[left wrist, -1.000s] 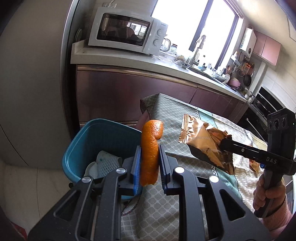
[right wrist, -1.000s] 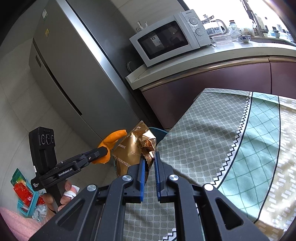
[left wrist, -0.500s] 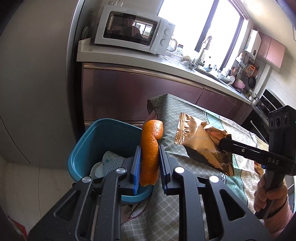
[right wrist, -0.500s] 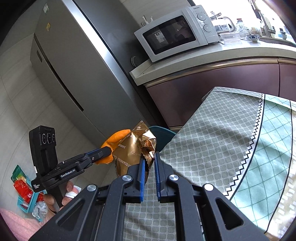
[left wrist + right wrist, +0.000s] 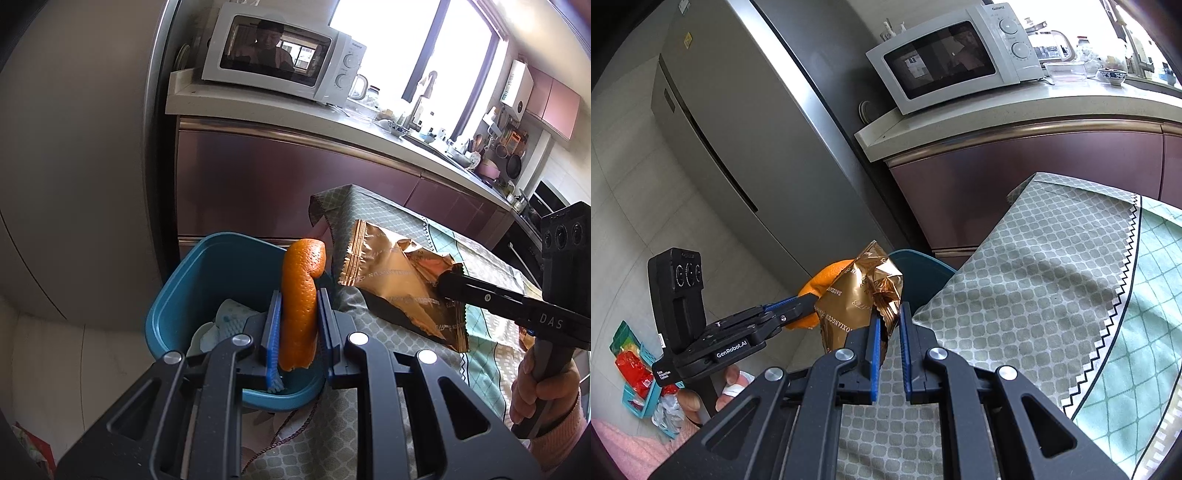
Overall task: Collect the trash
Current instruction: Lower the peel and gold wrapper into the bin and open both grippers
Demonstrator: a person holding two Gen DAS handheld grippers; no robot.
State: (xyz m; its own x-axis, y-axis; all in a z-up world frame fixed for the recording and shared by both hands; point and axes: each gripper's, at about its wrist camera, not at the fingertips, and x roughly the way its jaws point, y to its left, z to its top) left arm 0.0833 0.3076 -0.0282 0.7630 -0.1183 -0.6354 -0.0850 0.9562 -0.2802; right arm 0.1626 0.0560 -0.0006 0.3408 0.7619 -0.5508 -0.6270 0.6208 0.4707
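My left gripper (image 5: 298, 325) is shut on a curled strip of orange peel (image 5: 301, 295), held upright over the near rim of a teal bin (image 5: 184, 295) that holds white crumpled trash (image 5: 225, 321). My right gripper (image 5: 888, 314) is shut on the crumpled edge of a gold snack wrapper (image 5: 857, 299), held above the table's corner beside the bin (image 5: 923, 269). In the left wrist view the wrapper (image 5: 399, 280) hangs just right of the peel. From the right wrist, the left gripper (image 5: 809, 306) and the peel (image 5: 823, 284) sit just behind the wrapper.
A table with a green patterned cloth (image 5: 1052, 295) fills the right. Behind the bin stand maroon cabinets (image 5: 277, 184) with a white microwave (image 5: 280, 66) on the counter, and a grey fridge (image 5: 738, 129) to the left. Coloured packets (image 5: 631, 369) lie on the floor.
Both grippers have drifted a little toward the bin with their loads; the bin and counter look nearer in the left wrist view. The grips are unchanged.
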